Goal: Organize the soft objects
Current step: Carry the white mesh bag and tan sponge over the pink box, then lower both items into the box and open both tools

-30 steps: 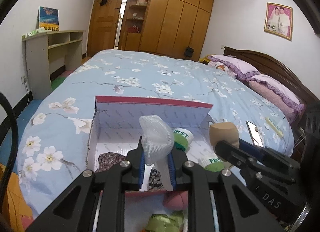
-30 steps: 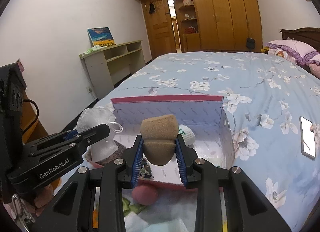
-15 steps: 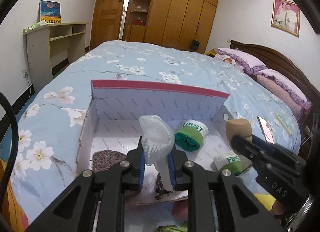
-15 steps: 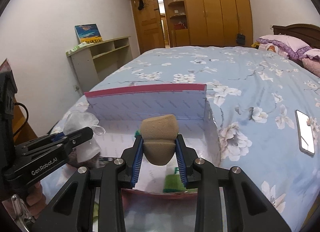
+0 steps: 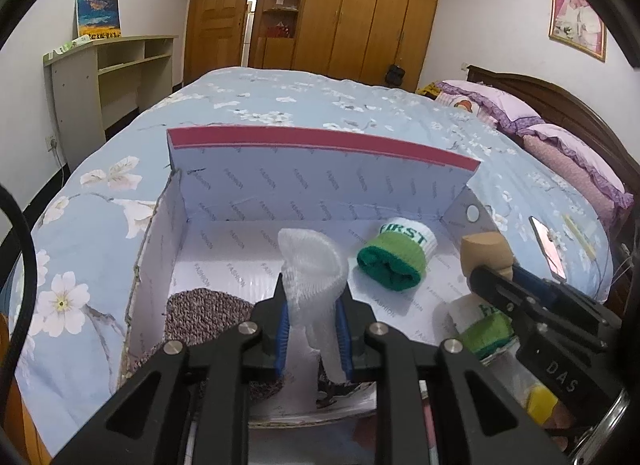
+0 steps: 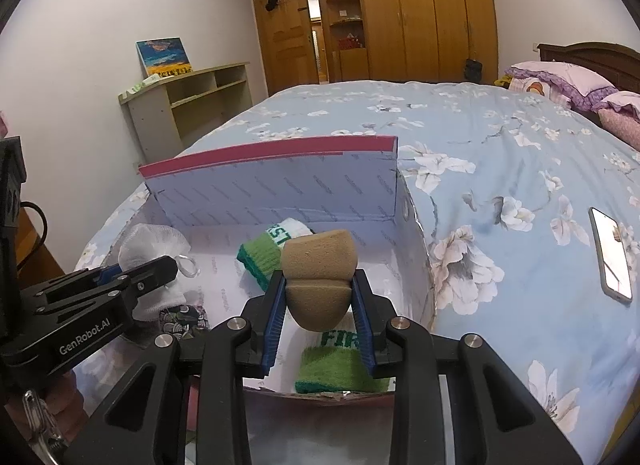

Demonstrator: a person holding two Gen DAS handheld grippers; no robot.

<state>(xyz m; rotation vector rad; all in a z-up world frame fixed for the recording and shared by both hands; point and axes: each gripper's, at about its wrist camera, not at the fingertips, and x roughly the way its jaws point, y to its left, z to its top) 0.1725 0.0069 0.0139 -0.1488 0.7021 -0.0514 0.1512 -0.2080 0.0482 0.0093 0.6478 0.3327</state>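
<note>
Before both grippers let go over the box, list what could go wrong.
1. The tan sponge in the right gripper hangs above a green rolled sock at the box's low front edge; it may bounce out.
2. The white mesh pouf in the left gripper could snag on the pads.

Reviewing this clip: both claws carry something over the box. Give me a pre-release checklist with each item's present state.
1. Left claw grips the white mesh pouf: ok, pads press on it.
2. Right claw grips the tan sponge: ok, squeezed between the pads.
3. Both loads over the open box: ok in both wrist views.
4. Bare box floor ahead of the pouf: ok, between the brown knit piece and the far green sock roll.
5. Spot under the sponge free: not ok, the near green sock roll lies right under it.
6. Height of the loads above the floor: cannot tell.
</note>
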